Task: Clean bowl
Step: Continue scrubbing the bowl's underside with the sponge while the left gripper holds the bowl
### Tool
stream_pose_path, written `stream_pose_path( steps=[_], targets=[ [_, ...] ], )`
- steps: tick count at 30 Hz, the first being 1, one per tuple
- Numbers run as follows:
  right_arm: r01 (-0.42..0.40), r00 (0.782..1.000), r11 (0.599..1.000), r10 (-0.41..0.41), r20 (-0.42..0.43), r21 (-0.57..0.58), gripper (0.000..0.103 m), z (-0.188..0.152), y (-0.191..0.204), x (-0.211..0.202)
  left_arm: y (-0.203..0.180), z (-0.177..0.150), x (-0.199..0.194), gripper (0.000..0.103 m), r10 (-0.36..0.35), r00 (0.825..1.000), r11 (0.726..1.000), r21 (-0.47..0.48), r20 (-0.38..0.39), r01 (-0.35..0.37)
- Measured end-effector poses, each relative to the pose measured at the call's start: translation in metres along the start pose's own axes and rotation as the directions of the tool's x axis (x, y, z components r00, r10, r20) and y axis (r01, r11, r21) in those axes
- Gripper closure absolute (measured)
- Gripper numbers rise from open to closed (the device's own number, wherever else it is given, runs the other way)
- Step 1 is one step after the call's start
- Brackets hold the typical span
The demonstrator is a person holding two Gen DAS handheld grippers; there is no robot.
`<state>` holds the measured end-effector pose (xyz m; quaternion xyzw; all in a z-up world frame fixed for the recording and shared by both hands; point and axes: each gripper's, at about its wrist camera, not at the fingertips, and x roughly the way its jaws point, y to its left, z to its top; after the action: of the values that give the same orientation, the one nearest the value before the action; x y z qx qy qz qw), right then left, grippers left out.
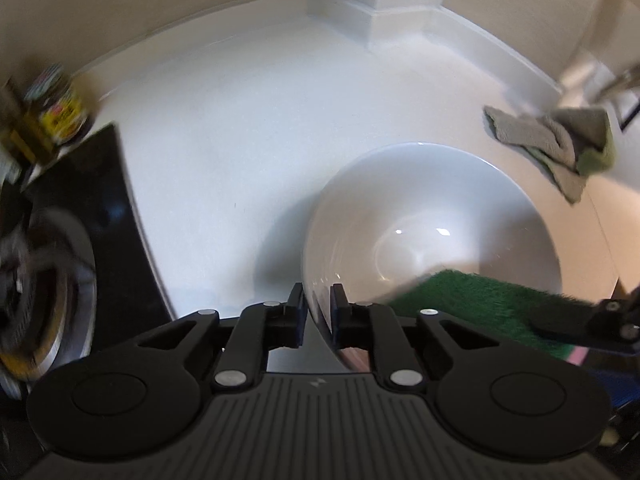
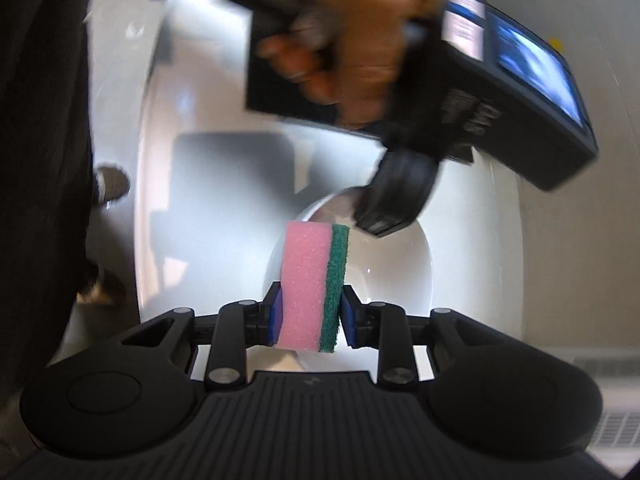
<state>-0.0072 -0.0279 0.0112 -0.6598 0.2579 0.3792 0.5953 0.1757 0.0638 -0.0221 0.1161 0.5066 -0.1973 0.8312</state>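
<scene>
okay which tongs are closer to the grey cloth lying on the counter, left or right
Hard to call. The grey cloth lies on the counter beyond the bowl. The left tongs clamp the bowl's near rim; the right tongs hold the sponge over the bowl.

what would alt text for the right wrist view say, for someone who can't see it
The right gripper is shut on a pink and green sponge, held upright over a white bowl on a white counter. Above, blurred, a hand holds the left gripper at the bowl's far rim.
</scene>
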Motion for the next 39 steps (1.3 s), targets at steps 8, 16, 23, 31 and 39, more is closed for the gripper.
stream_pose_path(
  steps=[8, 16, 23, 31, 39],
  targets=[
    [0.037, 0.998, 0.999, -0.038, -0.044, -0.014, 0.078, -0.007, 0.003, 0.005, -0.005, -0.021, -0.016, 0.081, 0.055, 0.997, 0.991, -0.127, 0.053, -0.048],
    [0.008, 1.0, 0.999, -0.008, 0.002, 0.042, 0.078, 0.006, 0.0, 0.004, -0.017, -0.023, -0.007, 0.09, 0.086, 0.996, 0.995, -0.056, 0.027, -0.084],
    [0.033, 0.998, 0.996, -0.037, -0.044, -0.078, 0.078, 0.005, 0.008, 0.012, -0.01, -0.003, 0.003, 0.09, 0.031, 0.999, 0.999, -0.017, 0.011, -0.031],
    [0.039, 0.998, 0.998, -0.041, -0.043, -0.046, 0.077, 0.009, 0.009, 0.02, -0.01, -0.004, 0.002, 0.09, 0.039, 0.999, 0.999, -0.029, 0.012, -0.039],
    [0.035, 0.999, 0.999, -0.036, -0.036, -0.013, 0.077, 0.005, 0.006, 0.022, -0.007, -0.02, -0.012, 0.082, 0.041, 0.999, 0.995, -0.093, 0.026, -0.039]
  ],
)
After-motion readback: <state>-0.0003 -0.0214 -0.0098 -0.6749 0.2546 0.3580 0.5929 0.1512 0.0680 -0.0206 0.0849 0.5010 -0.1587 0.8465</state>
